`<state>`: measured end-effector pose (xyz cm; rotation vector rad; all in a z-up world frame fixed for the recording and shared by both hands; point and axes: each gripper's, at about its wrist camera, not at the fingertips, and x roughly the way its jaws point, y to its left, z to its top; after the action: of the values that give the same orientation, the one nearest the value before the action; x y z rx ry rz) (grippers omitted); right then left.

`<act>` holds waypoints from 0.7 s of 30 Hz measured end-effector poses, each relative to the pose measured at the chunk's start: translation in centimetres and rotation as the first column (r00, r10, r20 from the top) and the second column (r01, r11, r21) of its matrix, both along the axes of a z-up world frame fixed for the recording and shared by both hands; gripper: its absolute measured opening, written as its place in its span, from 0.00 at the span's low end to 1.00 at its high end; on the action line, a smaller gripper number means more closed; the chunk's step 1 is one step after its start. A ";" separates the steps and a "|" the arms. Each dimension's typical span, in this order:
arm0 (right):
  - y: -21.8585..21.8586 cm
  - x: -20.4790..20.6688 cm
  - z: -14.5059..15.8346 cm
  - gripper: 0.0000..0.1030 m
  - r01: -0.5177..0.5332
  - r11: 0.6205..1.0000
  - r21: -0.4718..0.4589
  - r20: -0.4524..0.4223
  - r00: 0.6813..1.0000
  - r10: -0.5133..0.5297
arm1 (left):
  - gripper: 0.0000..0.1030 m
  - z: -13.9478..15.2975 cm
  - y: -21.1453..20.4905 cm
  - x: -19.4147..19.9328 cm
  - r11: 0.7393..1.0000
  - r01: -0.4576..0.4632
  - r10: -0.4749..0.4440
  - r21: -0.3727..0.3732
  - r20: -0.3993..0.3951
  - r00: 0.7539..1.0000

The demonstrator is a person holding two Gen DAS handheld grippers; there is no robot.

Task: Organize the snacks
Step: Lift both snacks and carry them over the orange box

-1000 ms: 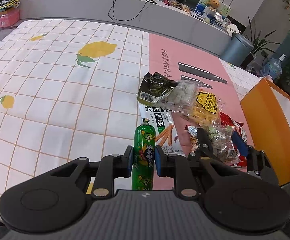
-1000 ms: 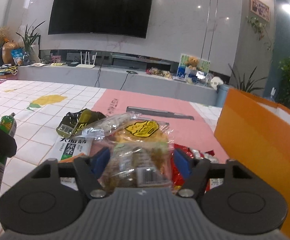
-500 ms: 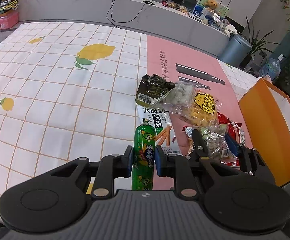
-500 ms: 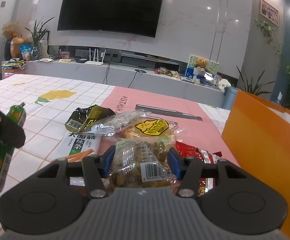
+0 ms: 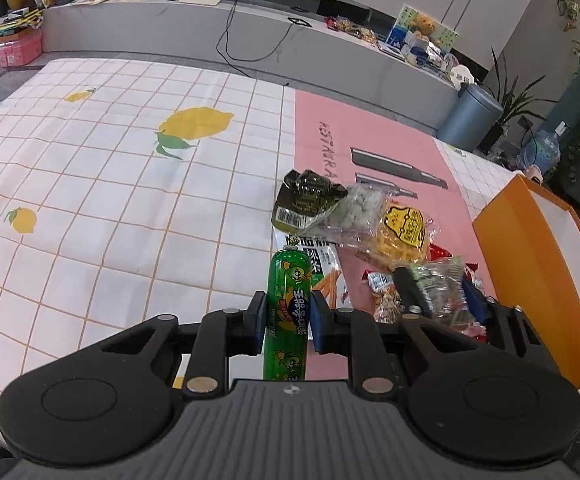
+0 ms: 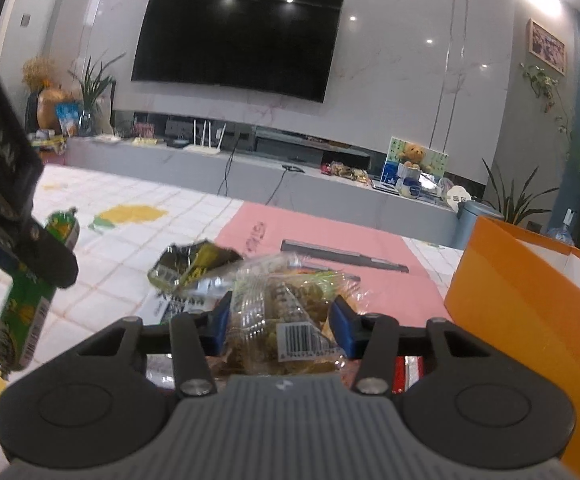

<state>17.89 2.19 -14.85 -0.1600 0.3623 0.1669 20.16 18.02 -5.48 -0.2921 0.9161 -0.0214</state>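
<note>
Plainly lifted clear of the tabletop [image 5: 101, 184]: green sausage stick [image 5: 287, 312] pinched upright between left gripper [image 5: 287, 322] fingers, clear crinkly snack bag [image 6: 285, 320] squeezed between right gripper [image 6: 281, 326] fingers. Probably both bound for the orange box [image 6: 522, 312] just right of the remaining snack pile [image 5: 354, 216]. Glossy green wrapper, cartoon print; barcode label on the bag, brownish pieces inside.

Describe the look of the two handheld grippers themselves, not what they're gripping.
Both match. The left gripper and right gripper have matte black linkage arms with silver pivot pins, blue finger pads, two round black discs, and a ribbed grey housing. No cables or sleeves visible.
</note>
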 end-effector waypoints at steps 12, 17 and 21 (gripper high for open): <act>-5.1 -1.7 6.5 0.46 0.011 0.990 0.143 0.105 0.994 -0.026 | 0.23 2.5 -2.7 -0.6 0.999 0.042 -0.042 -0.004 0.079 0.996; -8.8 -2.2 9.7 0.47 0.013 0.984 0.177 0.153 0.987 -0.040 | 0.23 4.2 -5.0 -0.9 0.996 0.093 -0.091 -0.008 0.118 0.989; -12.1 -2.9 12.1 0.47 0.040 0.993 0.111 0.203 0.977 -0.062 | 0.23 5.3 -6.9 -0.8 0.993 0.113 -0.110 -0.015 0.140 0.984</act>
<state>14.99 -9.91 -2.79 -0.0616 0.1503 0.1173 19.33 11.07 -0.17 -0.2566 0.7936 -0.1541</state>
